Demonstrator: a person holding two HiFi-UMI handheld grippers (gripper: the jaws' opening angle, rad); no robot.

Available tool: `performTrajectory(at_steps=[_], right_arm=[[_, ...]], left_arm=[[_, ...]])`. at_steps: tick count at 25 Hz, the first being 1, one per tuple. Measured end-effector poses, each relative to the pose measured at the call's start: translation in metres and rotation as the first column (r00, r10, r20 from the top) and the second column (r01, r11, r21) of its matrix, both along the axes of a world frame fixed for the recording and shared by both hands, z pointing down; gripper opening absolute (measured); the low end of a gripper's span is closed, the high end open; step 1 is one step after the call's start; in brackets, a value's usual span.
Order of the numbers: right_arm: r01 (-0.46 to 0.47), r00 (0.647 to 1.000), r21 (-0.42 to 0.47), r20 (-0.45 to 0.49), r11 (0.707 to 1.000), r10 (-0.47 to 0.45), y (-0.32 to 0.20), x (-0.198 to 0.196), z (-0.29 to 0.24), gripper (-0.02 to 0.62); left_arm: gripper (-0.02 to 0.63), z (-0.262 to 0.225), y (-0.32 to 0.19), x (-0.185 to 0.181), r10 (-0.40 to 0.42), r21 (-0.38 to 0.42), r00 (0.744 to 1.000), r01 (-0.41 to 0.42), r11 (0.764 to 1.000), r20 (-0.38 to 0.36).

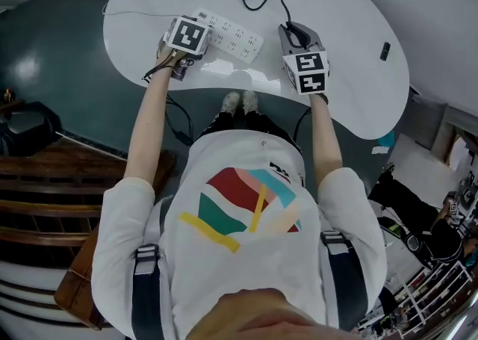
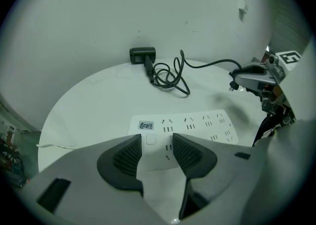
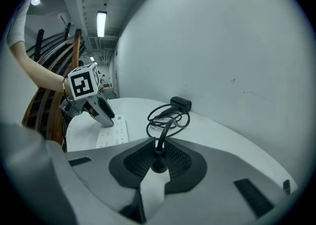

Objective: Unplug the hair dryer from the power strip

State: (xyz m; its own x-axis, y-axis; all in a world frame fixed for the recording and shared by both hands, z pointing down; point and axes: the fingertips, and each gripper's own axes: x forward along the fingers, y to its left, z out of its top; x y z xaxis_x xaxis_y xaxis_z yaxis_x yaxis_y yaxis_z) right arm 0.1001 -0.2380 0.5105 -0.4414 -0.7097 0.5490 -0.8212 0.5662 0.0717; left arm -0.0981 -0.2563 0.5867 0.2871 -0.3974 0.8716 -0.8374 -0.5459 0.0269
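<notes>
Evidently grips plug point(image 3: 159, 165) tight in right tongs point(image 3: 158, 153), prongs clear of power strip point(image 2: 197, 125); rests left tongs point(image 2: 157, 151), spread, on strip end, likely pinning it to worktop point(image 2: 98, 100)

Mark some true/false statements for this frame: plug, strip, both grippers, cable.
1. The right gripper is shut on the plug. True.
2. The plug sits in the strip. False: it is held clear of the strip, prongs bare in the left gripper view.
3. The left gripper has its jaws shut. False: they stand apart over one end of the strip.
4. The cable lies partly coiled on the table. True.
</notes>
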Motion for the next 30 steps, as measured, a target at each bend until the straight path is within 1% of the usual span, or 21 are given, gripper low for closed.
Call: performTrajectory(at_steps=[3,8,13,16,20,23,25,27,29,30], right_arm=[[-0.015,0.999,-0.037,-0.031,0.999,0.014,0.007,0.009,0.018,0.058],[-0.007,0.997,-0.109,-0.072,0.994,-0.001,0.017,0.013,0.046,0.058],[-0.008,0.995,-0.139,-0.096,0.990,-0.006,0.024,0.017,0.058,0.060],[-0.004,0.994,-0.145,-0.105,0.989,-0.011,0.025,0.017,0.063,0.060],[-0.015,0.997,-0.129,-0.083,0.992,0.004,0.023,0.017,0.062,0.060],[-0.010,0.996,-0.132,-0.084,0.991,-0.001,0.021,0.019,0.062,0.061],[-0.004,0.996,-0.132,-0.094,0.991,-0.009,0.021,0.019,0.062,0.079],[0.011,0.995,-0.140,-0.102,0.990,-0.025,0.023,0.018,0.063,0.111],[0.020,0.994,-0.144,-0.105,0.989,-0.036,0.027,0.016,0.064,0.126],[0.020,0.994,-0.143,-0.104,0.989,-0.035,0.028,0.015,0.064,0.130]], left_arm=[[0.199,0.001,0.003,0.000,-0.002,-0.009,1.000,0.002,1.000,0.002],[0.199,0.002,0.003,-0.001,0.002,-0.009,1.000,-0.002,1.000,0.003],[0.199,0.002,0.001,0.000,0.008,-0.004,1.000,-0.008,1.000,0.002],[0.199,0.001,0.002,-0.001,0.002,-0.006,1.000,-0.002,1.000,0.008],[0.199,0.001,0.003,-0.002,0.000,-0.012,1.000,0.001,1.000,0.011],[0.199,0.001,0.002,-0.003,-0.001,-0.019,1.000,0.002,1.000,0.017],[0.199,0.001,0.001,-0.002,0.000,-0.013,1.000,0.000,1.000,0.012],[0.199,-0.001,0.003,-0.003,-0.004,-0.016,1.000,0.004,1.000,0.020],[0.199,-0.002,0.007,-0.008,-0.015,-0.032,0.999,0.016,0.999,0.041],[0.199,-0.002,0.008,-0.007,-0.015,-0.033,0.999,0.017,0.999,0.038]])
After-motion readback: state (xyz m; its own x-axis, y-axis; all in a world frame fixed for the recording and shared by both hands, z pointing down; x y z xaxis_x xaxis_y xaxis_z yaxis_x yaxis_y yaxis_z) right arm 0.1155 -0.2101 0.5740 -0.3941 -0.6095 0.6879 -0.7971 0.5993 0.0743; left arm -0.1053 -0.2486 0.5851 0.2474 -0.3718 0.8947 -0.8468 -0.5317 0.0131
